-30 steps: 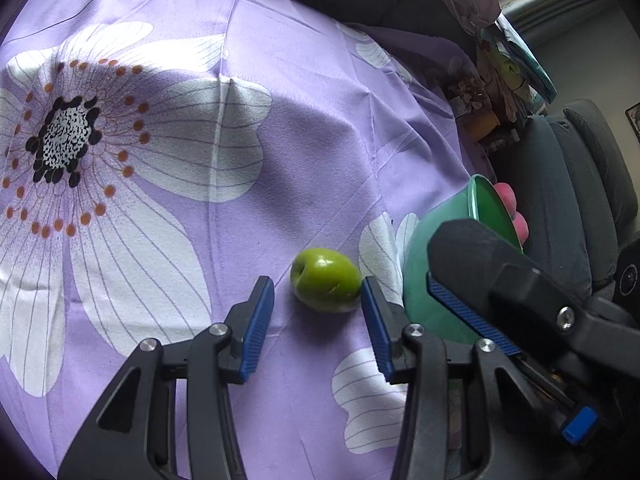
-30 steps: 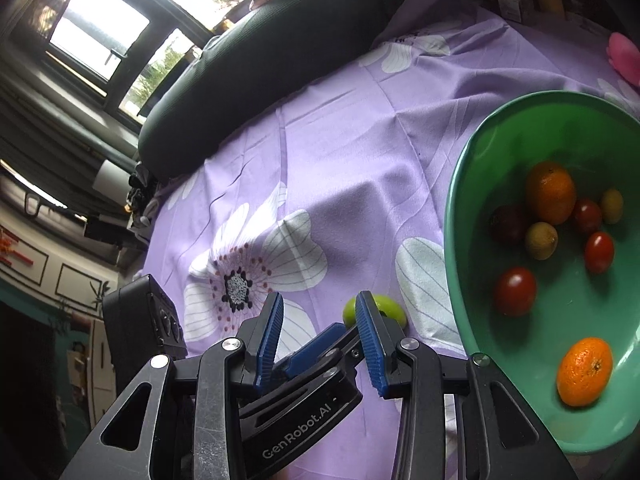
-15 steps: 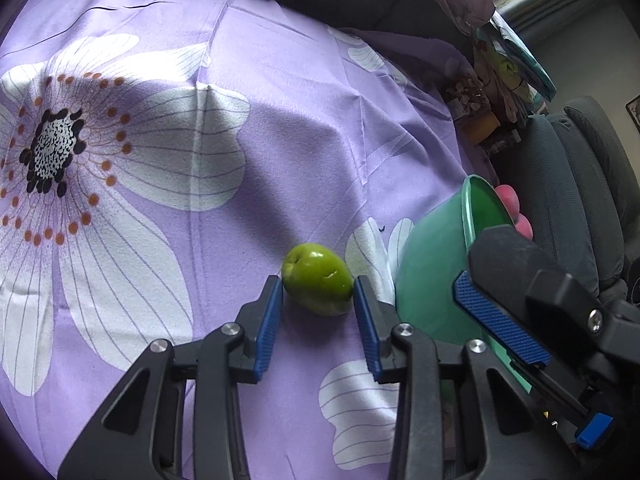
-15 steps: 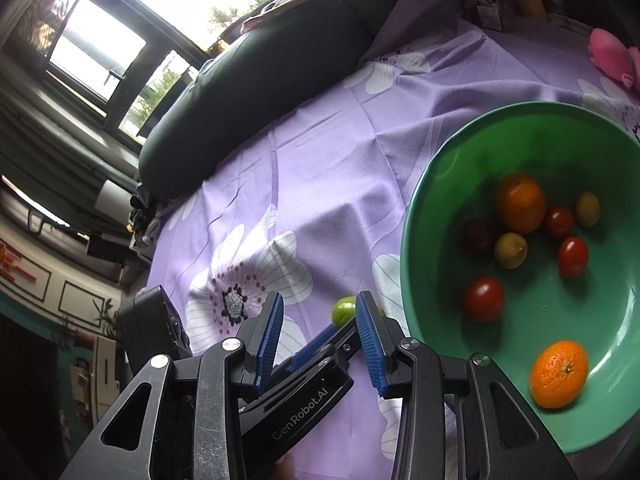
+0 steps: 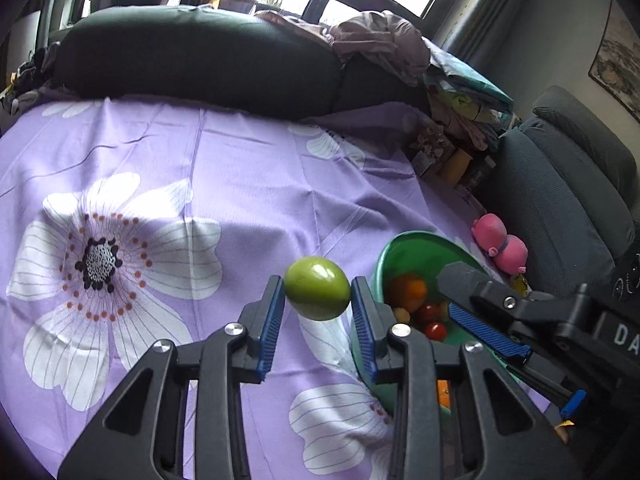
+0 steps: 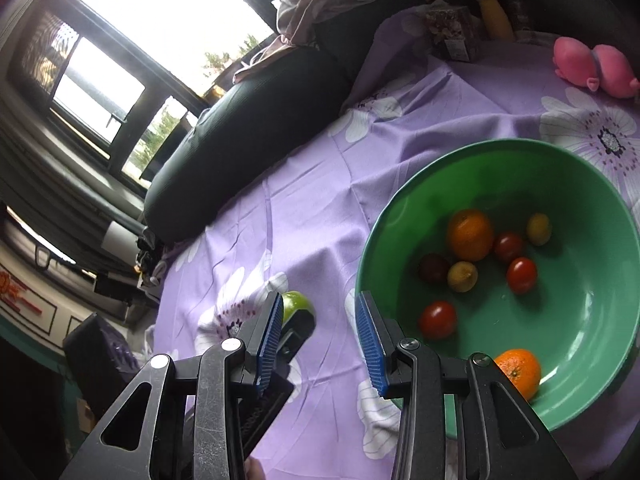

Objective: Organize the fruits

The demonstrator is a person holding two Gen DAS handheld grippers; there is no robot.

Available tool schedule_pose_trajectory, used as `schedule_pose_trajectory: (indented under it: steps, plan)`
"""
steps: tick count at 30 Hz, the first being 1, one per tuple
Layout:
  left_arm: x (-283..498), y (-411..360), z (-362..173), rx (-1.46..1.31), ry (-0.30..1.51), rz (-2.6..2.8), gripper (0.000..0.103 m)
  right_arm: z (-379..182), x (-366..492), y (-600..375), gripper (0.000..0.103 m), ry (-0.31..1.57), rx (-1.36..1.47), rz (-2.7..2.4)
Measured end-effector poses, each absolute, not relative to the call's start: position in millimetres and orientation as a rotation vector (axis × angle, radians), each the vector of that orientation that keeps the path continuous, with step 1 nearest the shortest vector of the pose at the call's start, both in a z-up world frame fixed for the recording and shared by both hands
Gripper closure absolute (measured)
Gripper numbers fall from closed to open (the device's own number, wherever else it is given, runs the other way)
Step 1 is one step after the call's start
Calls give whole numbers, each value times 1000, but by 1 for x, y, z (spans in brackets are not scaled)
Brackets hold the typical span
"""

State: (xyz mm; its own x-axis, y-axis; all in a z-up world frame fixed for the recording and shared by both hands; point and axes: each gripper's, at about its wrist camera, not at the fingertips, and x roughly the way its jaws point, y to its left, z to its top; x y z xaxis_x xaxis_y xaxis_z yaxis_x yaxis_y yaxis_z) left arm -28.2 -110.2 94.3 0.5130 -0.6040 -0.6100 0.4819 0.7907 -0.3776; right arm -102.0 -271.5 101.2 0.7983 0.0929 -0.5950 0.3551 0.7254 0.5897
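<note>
left gripper (image 5: 318, 312), lower centre: jaws closing on green fruit (image 5: 317, 293) (clear of the cloth) | right gripper (image 6: 318, 338), bottom of its view: narrow gap, empty | step: carry | next: over the rim of green bowl (image 6: 400, 208), right of frame, then release

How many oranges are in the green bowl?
2. One orange lies toward the far side of the green bowl, among the small fruits. The other orange sits at the near rim. None seems hidden.
</note>
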Motion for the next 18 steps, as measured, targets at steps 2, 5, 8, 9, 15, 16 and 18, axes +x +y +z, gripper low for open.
schedule_pose_trajectory:
  steps: [2, 5, 8, 9, 15, 16, 18]
  plan:
    - [-38, -116, 105, -151, 745, -706, 71, 107, -114, -280, 62, 606, 763, -206]
    - [-55, -132, 112, -113, 675, -812, 79, 114, -134, -292, 62, 560, 761, -323]
    - [-71, -157, 111, -47, 635, -895, 79, 117, -150, -304, 62, 541, 755, -449]
    - [-73, -166, 107, -31, 639, -916, 79, 116, -154, -309, 62, 539, 756, -489]
    - [-73, -192, 89, -12, 732, -979, 82, 99, -166, -336, 62, 570, 808, -596]
    - [-75, -194, 89, -9, 736, -989, 79, 98, -166, -336, 62, 569, 813, -594]
    - [-76, -195, 90, -5, 745, -1010, 74, 98, -166, -337, 62, 570, 812, -593]
